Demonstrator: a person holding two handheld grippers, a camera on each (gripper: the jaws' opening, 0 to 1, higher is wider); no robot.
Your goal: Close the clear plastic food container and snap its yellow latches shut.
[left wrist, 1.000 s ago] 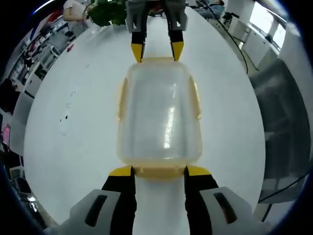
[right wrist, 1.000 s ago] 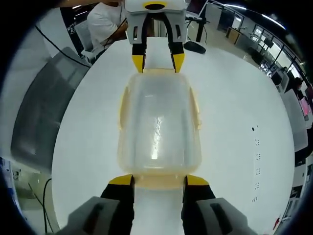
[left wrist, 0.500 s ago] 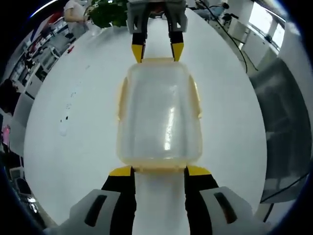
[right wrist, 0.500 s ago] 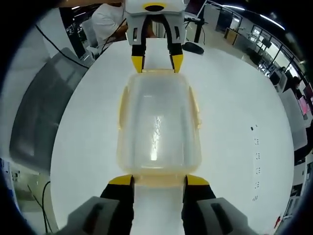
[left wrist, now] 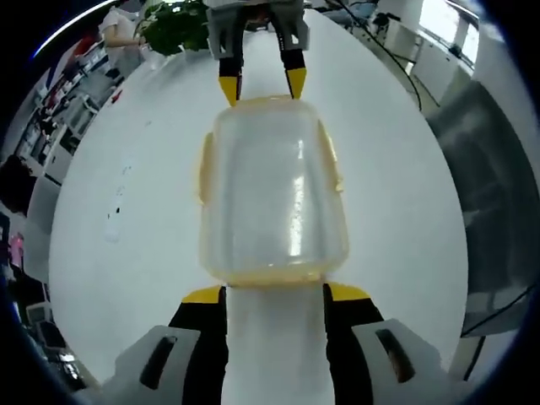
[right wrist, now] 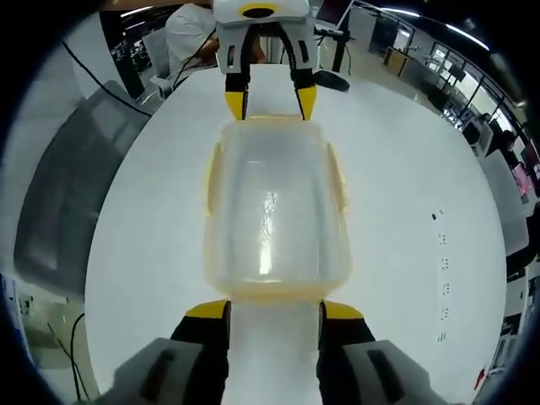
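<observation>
One clear plastic container [left wrist: 272, 194] sat on one white counter [left wrist: 110, 211]. Two yellow side latches [left wrist: 203, 169] showed on it, at 9 and 3 o'clock. Two hand-held grippers were there: the left hand-held gripper [left wrist: 275, 293] at 6 o'clock, the right hand-held gripper [left wrist: 262, 85] at 12. One potted plant [left wrist: 175, 24] stood at 11 o'clock.

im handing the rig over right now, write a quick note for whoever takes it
Left gripper: open, fingers either side of the container's near end, holding nothing.
Right gripper: open, same stance at the opposite end.
Clear food container sits on the white table between the two grippers, lid on.
Done: lid is in place.
Unclear: whether the end latches are snapped. The side yellow latches look to stick out from the walls.
Left: press each latch shut and check all of them.
</observation>
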